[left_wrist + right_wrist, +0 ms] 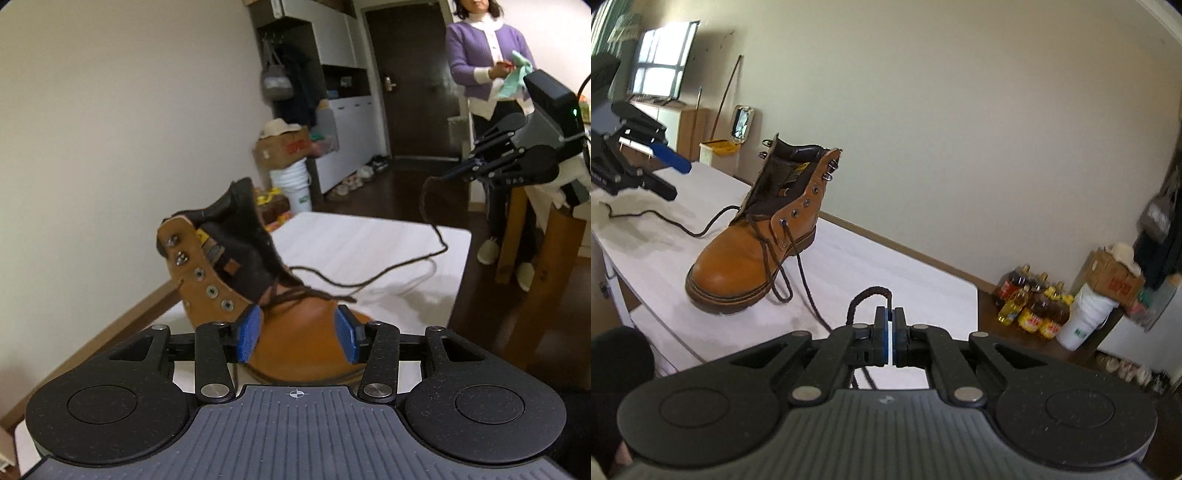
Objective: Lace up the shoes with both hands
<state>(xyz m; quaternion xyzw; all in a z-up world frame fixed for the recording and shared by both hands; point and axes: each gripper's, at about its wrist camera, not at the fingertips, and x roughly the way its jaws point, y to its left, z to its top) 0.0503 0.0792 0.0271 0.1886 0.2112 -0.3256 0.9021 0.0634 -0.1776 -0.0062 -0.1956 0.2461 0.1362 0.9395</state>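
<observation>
My right gripper (890, 332) is clamped on the lace (798, 266); my left gripper (297, 334) stands half open, empty; the tan boot (738, 258) sits upright on the table (886, 266) at 10 o'clock, upper eyelets unlaced.

boot (295, 332): tan, on the white surface (369, 236), toe toward me | my left hand-held gripper (297, 334): blue pads apart, nothing clamped (toe seen between them) | my right hand-held gripper (467, 168): raised at right, pinching the dark lace (436, 229) | lace: slack back to boot
</observation>
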